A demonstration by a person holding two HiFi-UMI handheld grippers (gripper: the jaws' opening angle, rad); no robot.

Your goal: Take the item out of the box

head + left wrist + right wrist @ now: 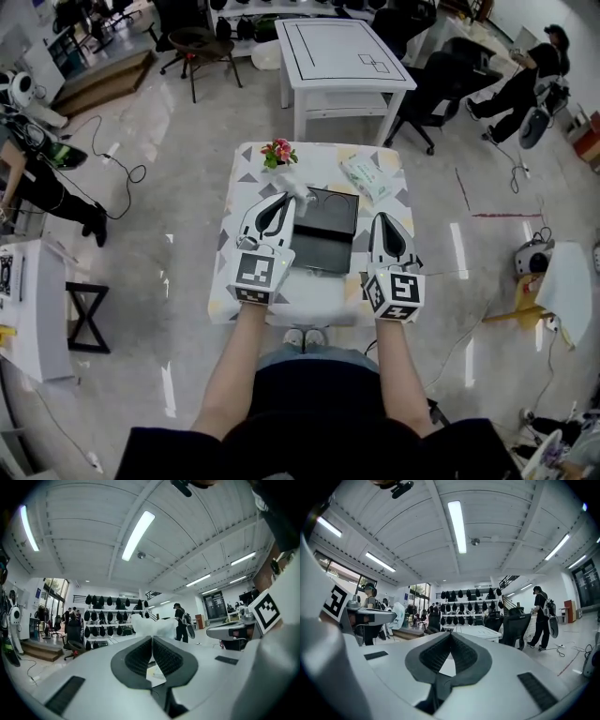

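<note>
Forearms (234, 366) reach fwd over bench (246, 173). L hand-held gripper (284, 198) pinches white item (297, 191) at its tips, above far-left corner of box (323, 230). Item lies straight ahead of L tips, so L hand is nearer. R hand-held gripper (381, 218) pressed together, empty, by box's right edge.

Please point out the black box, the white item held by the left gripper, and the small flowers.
black box (327, 225): head view, middle of its dark surface.
white item (151, 626): left gripper view, its crumpled middle.
flowers (278, 151): head view, the pink blossoms.
</note>
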